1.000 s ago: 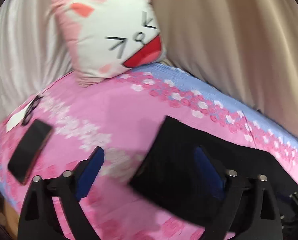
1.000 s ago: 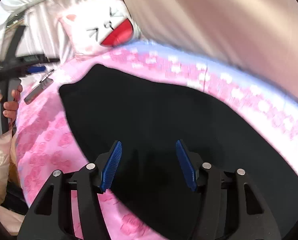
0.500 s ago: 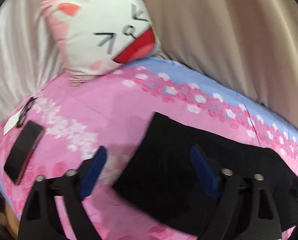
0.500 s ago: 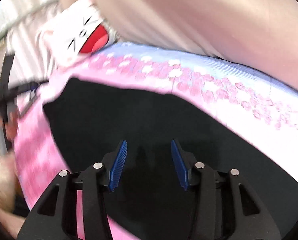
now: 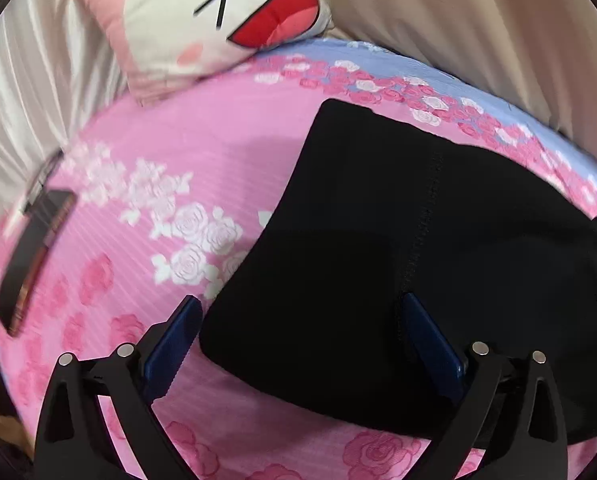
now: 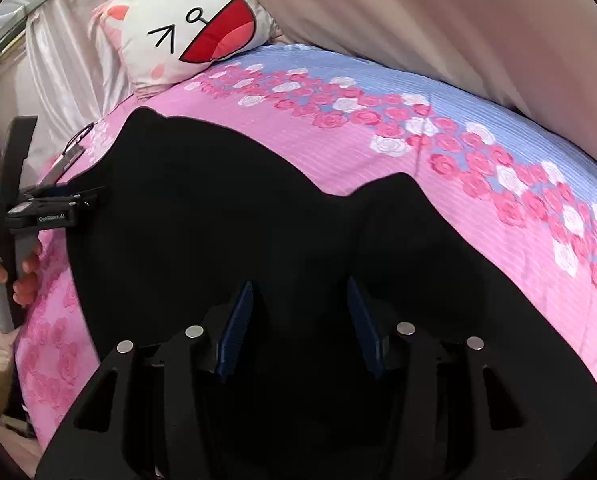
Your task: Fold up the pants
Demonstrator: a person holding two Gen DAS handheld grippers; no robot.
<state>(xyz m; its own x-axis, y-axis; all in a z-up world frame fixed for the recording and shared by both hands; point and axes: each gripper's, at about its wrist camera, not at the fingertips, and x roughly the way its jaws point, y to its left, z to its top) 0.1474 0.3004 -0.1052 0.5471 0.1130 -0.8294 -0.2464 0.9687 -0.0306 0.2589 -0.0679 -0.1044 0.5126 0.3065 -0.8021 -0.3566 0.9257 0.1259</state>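
Black pants (image 5: 418,220) lie spread on a pink rose-print bedsheet (image 5: 202,152). My left gripper (image 5: 298,320) hangs low over their left end, its jaws opening wide. One fingertip (image 5: 178,332) is over the sheet, the other over the cloth, and the pants' edge lies between them unpressed. In the right wrist view the pants (image 6: 218,208) fill the middle, with a raised hump (image 6: 398,200) at the far edge. My right gripper (image 6: 300,308) stands half open above the black cloth, pinching nothing I can see. The left gripper (image 6: 50,208) shows at the left, held by a hand.
A cat-face pillow (image 5: 226,20) leans at the head of the bed. A dark phone (image 5: 34,256) and a small tagged item (image 6: 68,156) lie on the sheet's left side. Beige fabric (image 6: 438,20) rises behind the bed, pale satin (image 5: 26,92) to the left.
My left gripper has sunk closer to the pants' left end and its jaws have spread. My right gripper has shifted sideways over the pants, and the hump at the far edge has come into view.
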